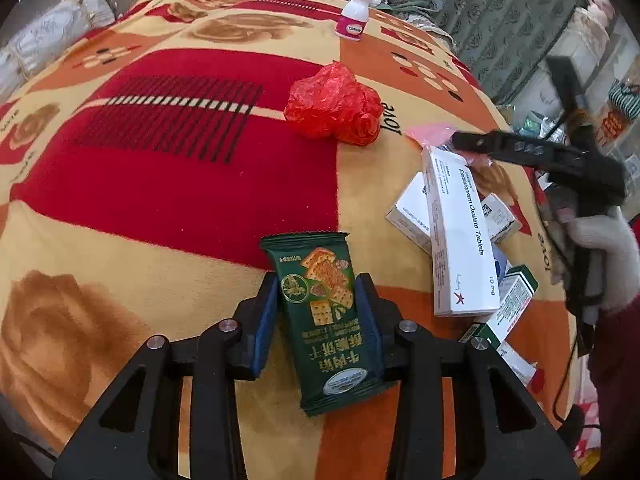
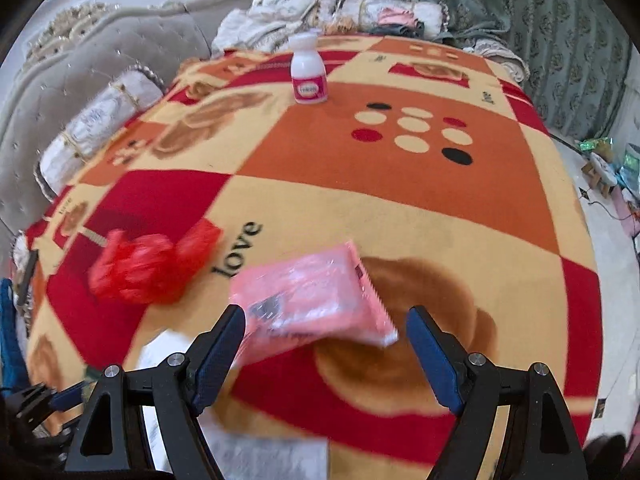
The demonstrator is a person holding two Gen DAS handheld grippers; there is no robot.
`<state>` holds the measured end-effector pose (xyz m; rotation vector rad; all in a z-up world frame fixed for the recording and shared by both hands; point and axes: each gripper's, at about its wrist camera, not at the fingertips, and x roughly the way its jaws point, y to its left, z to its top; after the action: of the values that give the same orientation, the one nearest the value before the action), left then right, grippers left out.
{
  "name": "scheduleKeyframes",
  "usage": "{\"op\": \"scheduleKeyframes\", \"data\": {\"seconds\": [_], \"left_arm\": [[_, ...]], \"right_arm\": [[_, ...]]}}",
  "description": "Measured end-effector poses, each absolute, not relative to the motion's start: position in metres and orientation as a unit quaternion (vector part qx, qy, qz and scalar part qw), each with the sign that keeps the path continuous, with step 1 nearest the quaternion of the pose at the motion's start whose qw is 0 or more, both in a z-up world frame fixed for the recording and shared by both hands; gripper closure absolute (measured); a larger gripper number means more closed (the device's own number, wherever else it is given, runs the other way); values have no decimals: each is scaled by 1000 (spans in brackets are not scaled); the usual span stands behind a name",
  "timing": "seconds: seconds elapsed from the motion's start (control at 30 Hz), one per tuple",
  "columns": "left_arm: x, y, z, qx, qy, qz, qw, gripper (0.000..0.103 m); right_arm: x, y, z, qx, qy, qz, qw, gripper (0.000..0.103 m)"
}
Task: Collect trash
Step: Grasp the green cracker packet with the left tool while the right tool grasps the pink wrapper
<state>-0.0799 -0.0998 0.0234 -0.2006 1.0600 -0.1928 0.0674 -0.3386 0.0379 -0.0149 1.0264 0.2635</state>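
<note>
In the left wrist view my left gripper is shut on a dark green cracker packet, held just above the blanket. A crumpled red plastic bag lies beyond it. White medicine boxes are piled at the right, where my right gripper reaches over a pink wrapper. In the right wrist view my right gripper is open, its jaws either side of the blurred pink wrapper. The red bag lies to its left.
A white pill bottle with a pink label stands far back on the blanket, and also shows in the right wrist view. Pillows and a padded headboard lie at left. Green curtains hang behind.
</note>
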Motion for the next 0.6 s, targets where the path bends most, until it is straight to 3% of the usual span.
{"op": "scheduleKeyframes", "data": {"seconds": [0.07,0.13,0.17,0.2,0.23,0.37,0.4,0.6], "left_arm": [[-80,-101,24,-94,499,-95,856,61],[-82,-106,23,-88,494,-101,859,49],[-83,-109,23,-86,492,-104,860,46],[-83,-111,23,-81,491,-105,861,42],[-83,-113,23,-76,490,-102,862,42],[-87,-120,22,-44,484,-100,868,46],[-88,-120,22,-30,482,-93,871,64],[-95,-106,27,-62,489,-105,864,64]], "right_arm": [[78,-339,23,-16,508,124,852,22],[81,-342,13,-8,520,127,844,28],[80,-344,12,-4,517,122,847,38],[76,-347,15,-6,505,114,856,59],[72,-350,16,-1,504,110,857,65],[53,-360,22,17,501,117,857,71],[47,-360,24,11,496,118,860,73],[17,-380,48,37,467,116,876,78]]}}
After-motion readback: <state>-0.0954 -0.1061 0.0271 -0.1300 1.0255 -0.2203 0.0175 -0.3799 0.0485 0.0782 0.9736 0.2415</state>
